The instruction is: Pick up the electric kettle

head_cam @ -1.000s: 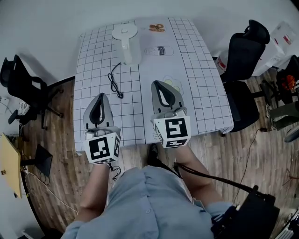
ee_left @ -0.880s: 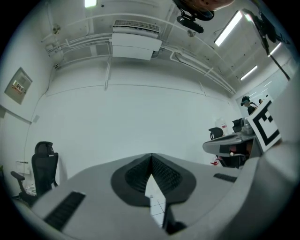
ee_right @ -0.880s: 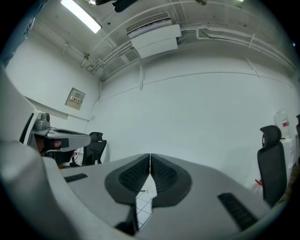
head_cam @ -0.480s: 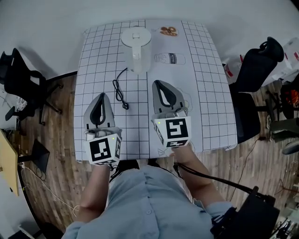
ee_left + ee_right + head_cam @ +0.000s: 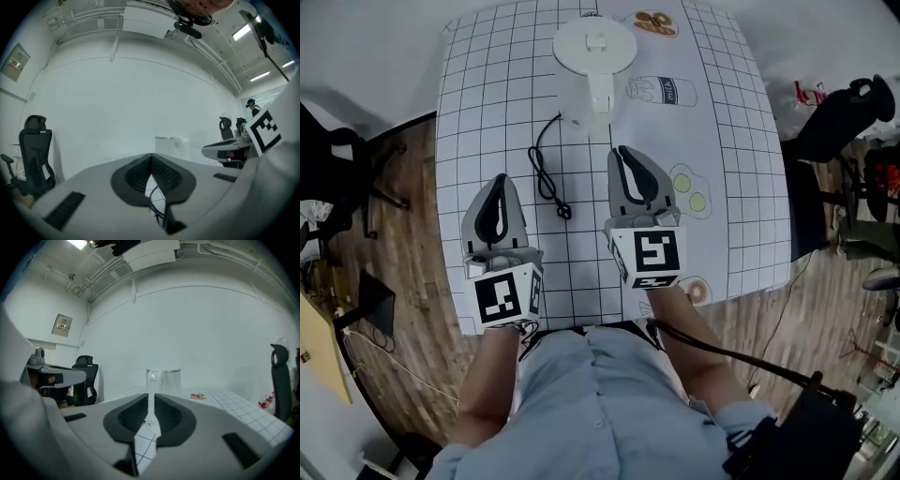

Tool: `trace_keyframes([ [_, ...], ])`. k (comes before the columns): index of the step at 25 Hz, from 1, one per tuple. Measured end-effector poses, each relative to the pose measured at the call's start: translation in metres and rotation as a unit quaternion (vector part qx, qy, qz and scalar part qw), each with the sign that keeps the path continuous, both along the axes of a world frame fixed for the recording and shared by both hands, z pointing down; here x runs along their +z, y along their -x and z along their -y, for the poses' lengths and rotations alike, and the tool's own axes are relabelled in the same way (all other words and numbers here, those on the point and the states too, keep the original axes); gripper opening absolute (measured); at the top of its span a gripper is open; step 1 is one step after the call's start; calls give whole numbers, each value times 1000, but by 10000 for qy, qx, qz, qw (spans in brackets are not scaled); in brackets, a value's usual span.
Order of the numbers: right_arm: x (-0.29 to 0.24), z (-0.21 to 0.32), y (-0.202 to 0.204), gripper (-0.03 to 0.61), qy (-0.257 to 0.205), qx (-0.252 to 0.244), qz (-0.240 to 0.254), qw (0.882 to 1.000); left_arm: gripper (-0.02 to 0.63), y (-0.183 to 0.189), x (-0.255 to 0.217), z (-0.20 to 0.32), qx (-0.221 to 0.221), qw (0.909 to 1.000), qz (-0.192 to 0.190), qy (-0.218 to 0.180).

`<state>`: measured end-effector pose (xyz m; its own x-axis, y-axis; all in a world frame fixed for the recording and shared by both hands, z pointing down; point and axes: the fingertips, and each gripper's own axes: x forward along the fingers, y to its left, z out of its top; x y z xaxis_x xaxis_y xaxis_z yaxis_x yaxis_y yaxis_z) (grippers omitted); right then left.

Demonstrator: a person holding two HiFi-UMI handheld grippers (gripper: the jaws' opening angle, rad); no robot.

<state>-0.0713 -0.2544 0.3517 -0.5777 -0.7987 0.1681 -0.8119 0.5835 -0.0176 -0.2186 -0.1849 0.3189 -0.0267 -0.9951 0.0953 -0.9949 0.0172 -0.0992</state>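
Observation:
A white electric kettle (image 5: 594, 45) stands at the far middle of the gridded table (image 5: 741, 122), its handle (image 5: 600, 94) facing me. Its black cord (image 5: 546, 171) trails across the grid toward the left gripper. My left gripper (image 5: 500, 180) hovers over the near left of the table, shut and empty. My right gripper (image 5: 622, 152) is shut and empty too, a short way in front of the handle. The kettle (image 5: 165, 143) shows beyond the left gripper (image 5: 151, 155) and slightly right of it. The right gripper (image 5: 150, 395) points straight at the kettle (image 5: 164, 379).
Flat printed pictures lie on the table: a donut (image 5: 654, 21), a milk carton (image 5: 664, 90), eggs (image 5: 692, 189). Black office chairs stand off the right side (image 5: 848, 108) and the left side (image 5: 333, 155). Wooden floor surrounds the table.
Both grippers have moved forward and lower over the table, toward the kettle. The kettle now sits nearer and larger in the head view. Both jaws stay shut.

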Motion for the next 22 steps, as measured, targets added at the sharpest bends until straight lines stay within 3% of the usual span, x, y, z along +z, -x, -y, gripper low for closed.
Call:
trace_keyframes([
  [1,5,5,4,56,56,30,31,10000,0,5,5,4,4,10000,-20,48],
  [3,18,14,11,213,220,108,47,9997,0,14,16,11,9,9998,-76,158],
  [4,25,18,13,243,299,162,22,9994,0,18,20,14,11,9997,-107,214],
  [15,67,58,30,255,658,584,-272,9958,0,40,56,47,129,9979,-356,521],
  [22,65,94,41,255,604,777,-285,9947,0,50,70,60,122,9967,-442,669],
])
